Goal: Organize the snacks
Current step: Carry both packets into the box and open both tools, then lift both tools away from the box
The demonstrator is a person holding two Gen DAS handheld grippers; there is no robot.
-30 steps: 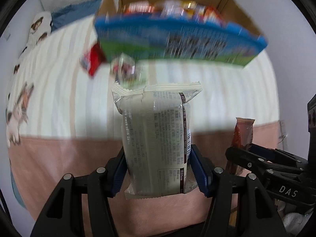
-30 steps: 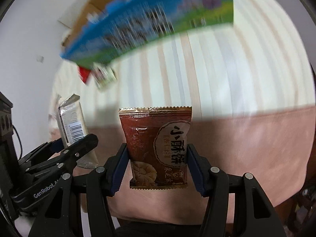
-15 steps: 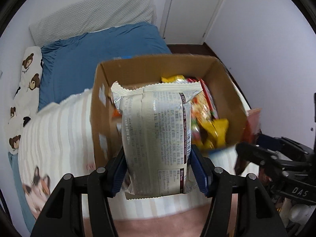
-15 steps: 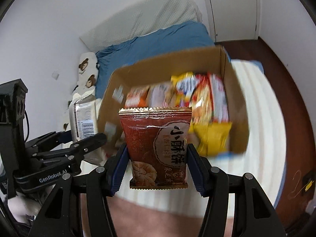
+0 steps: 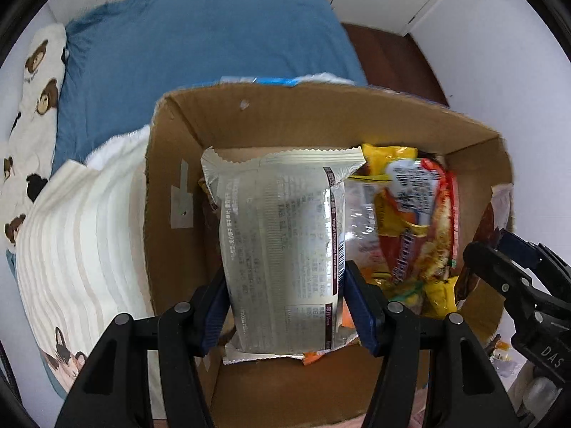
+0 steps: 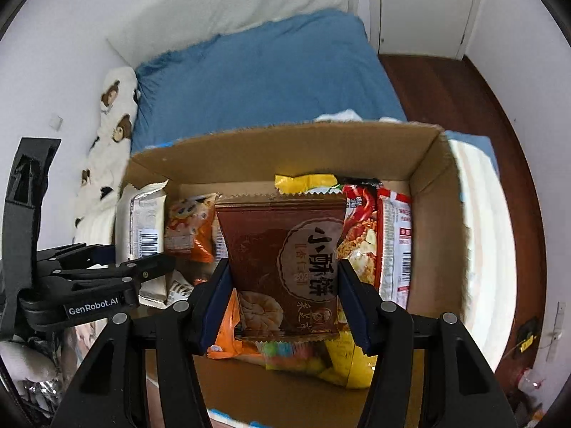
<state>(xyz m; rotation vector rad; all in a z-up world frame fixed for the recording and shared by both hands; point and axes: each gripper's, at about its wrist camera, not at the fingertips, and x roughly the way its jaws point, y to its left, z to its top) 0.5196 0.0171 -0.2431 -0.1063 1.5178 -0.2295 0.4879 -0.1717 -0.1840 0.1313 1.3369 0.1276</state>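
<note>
My left tool [image 5: 285, 306] is squeezed shut on a silver-white foil snack packet with small print [image 5: 282, 249], its blue pads pressing both sides of the packet. My right tool [image 6: 283, 299] is squeezed shut on a dark brown cookie packet with big Chinese letters [image 6: 285, 267]. Both packets hang over the open brown cardboard box [image 5: 321, 117] right in front of my tools. Inside the box, past the brown packet, lie a red noodle packet [image 6: 389, 242], a yellow bag [image 6: 307, 182] and a small orange packet [image 6: 189, 228]. Under my right tool sits another yellow bag with coloured dots [image 6: 321, 360]. From my right tool, my left tool [image 6: 142, 267] shows off to the left, holding its silver packet at the left end of the box. The box rests on a striped cream blanket [image 5: 82, 235], and beyond it is a blue bedsheet [image 6: 264, 82].
</note>
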